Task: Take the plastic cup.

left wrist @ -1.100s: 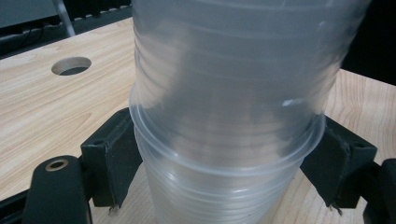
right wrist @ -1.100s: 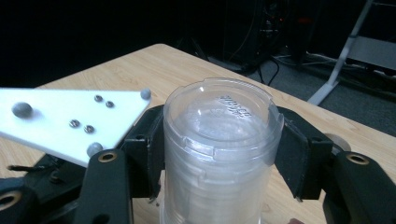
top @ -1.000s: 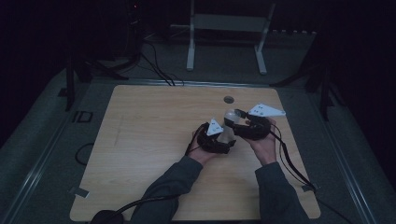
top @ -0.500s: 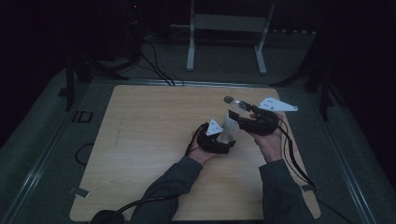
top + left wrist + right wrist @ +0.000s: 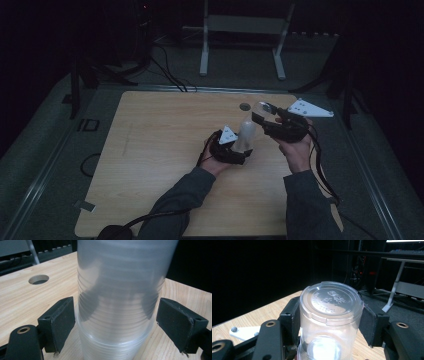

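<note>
Stack of clear plastic cups (image 5: 117,302) stands upside down on the wooden table (image 5: 150,150), right of centre, near the round hole (image 5: 244,106) in the tabletop. Ribbed walls, several cups nested; stack base rim sits on the wood.

Left gripper (image 5: 239,150) is at the stack's foot, low on the table. Left gripper view: stack sits between the two black jaws, a gap shows on the right side, left pad (image 5: 61,320) is right at the wall, contact unclear. Jaws have just been opening, stack between them, not clamped.

Single clear cup (image 5: 329,322) is off the stack, held up in the air right of and above it, above the right part of the table. Right gripper (image 5: 261,116) has it clamped: both pads press on the cup's sides, cup bottom with embossed marking faces the camera. Jaws closed as far as the cup allows. In the high view that cup shows as a pale round shape at the jaw tips, grey three-cornered plate (image 5: 310,108) on top of the gripper body, the person's right hand (image 5: 295,145) under it.

Cable (image 5: 322,170) trails back along the right sleeve.
</note>
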Tool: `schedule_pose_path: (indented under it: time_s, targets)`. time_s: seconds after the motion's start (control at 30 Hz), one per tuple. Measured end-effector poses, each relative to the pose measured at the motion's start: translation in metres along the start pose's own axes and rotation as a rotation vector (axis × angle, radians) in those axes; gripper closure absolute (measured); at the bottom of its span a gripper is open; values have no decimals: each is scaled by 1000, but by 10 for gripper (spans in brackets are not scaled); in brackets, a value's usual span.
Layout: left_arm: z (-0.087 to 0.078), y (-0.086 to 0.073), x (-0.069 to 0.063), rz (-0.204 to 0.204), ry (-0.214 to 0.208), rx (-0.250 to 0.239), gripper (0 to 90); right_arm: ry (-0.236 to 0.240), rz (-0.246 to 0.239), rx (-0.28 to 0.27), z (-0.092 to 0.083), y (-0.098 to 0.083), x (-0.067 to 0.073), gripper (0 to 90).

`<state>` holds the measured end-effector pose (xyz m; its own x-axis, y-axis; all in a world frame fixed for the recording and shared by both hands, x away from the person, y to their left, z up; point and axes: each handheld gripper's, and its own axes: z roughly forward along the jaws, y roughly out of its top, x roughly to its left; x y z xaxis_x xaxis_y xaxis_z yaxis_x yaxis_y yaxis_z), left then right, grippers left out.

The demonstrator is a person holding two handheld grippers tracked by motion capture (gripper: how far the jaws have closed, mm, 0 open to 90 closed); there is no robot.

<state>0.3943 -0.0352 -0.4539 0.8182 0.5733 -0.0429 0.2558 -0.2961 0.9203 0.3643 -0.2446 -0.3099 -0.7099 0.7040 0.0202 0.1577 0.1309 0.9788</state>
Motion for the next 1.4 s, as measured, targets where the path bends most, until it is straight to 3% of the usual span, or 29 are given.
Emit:
schedule_pose_path:
  time_s: [0.67, 0.93, 1.4]
  targets:
    - [-33, -2, -1, -1, -10, -41, 159, -60, -31, -8, -34, -5, 0, 408]
    - [-41, -2, -5, 9, -19, -54, 159, -83, -37, 11, -42, -17, 2, 408]
    - [-50, -2, -9, 20, -24, -66, 159, -113, -1, 36, -50, -42, 0, 408]
